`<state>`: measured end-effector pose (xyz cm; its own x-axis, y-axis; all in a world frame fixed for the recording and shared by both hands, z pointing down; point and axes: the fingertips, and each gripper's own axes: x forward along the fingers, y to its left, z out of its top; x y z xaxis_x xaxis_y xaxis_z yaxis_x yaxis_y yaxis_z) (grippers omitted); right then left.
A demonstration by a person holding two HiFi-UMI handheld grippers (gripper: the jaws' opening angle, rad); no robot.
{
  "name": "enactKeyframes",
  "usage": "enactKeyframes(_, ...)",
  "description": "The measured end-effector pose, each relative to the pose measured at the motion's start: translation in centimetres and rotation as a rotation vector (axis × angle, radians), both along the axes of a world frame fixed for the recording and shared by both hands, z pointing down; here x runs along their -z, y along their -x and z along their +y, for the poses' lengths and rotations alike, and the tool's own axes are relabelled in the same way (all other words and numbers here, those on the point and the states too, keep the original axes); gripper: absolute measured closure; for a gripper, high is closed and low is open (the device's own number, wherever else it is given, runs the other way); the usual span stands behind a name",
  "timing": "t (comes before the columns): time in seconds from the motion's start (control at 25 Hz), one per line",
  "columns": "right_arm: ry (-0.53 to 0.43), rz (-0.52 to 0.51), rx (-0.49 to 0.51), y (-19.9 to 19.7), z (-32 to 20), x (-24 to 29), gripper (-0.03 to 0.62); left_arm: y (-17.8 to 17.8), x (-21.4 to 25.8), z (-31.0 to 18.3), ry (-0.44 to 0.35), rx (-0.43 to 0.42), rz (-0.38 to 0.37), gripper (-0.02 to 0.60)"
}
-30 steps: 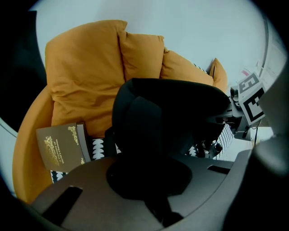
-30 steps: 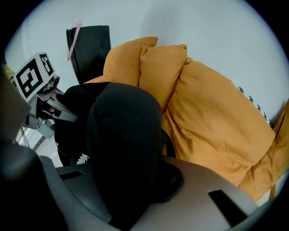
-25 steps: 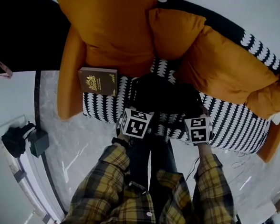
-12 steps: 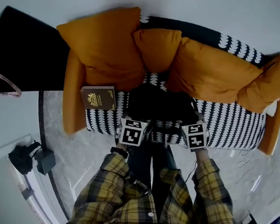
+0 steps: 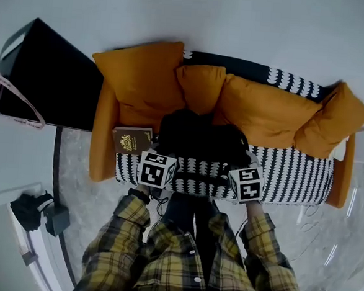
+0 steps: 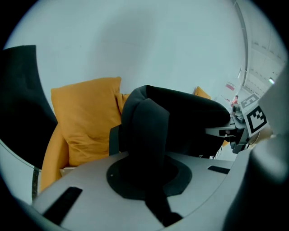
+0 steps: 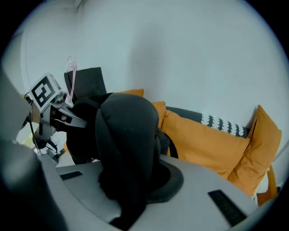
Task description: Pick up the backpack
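The black backpack (image 5: 201, 140) hangs between my two grippers, above the front of the sofa seat (image 5: 292, 171). My left gripper (image 5: 163, 159) is shut on a padded black shoulder strap (image 6: 144, 135) at the pack's left side. My right gripper (image 5: 240, 169) is shut on the other padded strap (image 7: 126, 149) at its right side. In each gripper view the strap runs down into the closed jaws and the pack's body fills the middle. The right gripper's marker cube (image 6: 253, 118) shows in the left gripper view, and the left gripper's cube (image 7: 44, 91) shows in the right gripper view.
Orange cushions (image 5: 265, 110) line the sofa's back and arms. A brown book (image 5: 131, 140) lies at the seat's left end. A black cabinet (image 5: 47, 76) stands left of the sofa. Dark objects (image 5: 41, 209) sit on the floor at lower left. My legs stand against the sofa front.
Both grippers have risen together with the backpack, which has come up off the seat. The sofa now looks smaller and further below the head camera.
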<state>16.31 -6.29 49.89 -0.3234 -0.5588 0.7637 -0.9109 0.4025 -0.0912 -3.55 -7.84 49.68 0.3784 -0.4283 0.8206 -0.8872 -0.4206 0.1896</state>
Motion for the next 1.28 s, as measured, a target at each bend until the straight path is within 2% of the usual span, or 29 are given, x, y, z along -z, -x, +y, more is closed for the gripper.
enactKeyframes(0.24,-0.11,-0.019,0.014,0.7,-1.4,6.5,0.568,0.7,6.4,-1.7,-0.091,0.043,0.047,0.549)
enactKeyframes(0.44,-0.211,-0.038,0.007,0.5,-2.0,11.7,0.568,0.6,11.0,-1.8,-0.149,0.046,0.1,0.549)
enactKeyframes(0.84,-0.382,-0.074,0.019,0.5,-0.1,21.8,0.567,0.6,20.8,-0.8,-0.288,-0.034,0.168,0.549)
enactKeyframes(1.12,-0.434,-0.148,0.028,1.2,2.2,25.8,0.568,1.5,25.3,1.1,-0.348,-0.088,0.163,0.549)
enactKeyframes(1.28,-0.447,-0.169,0.038,1.8,3.4,27.0,0.566,2.0,26.3,2.5,-0.359,-0.084,0.16,0.549)
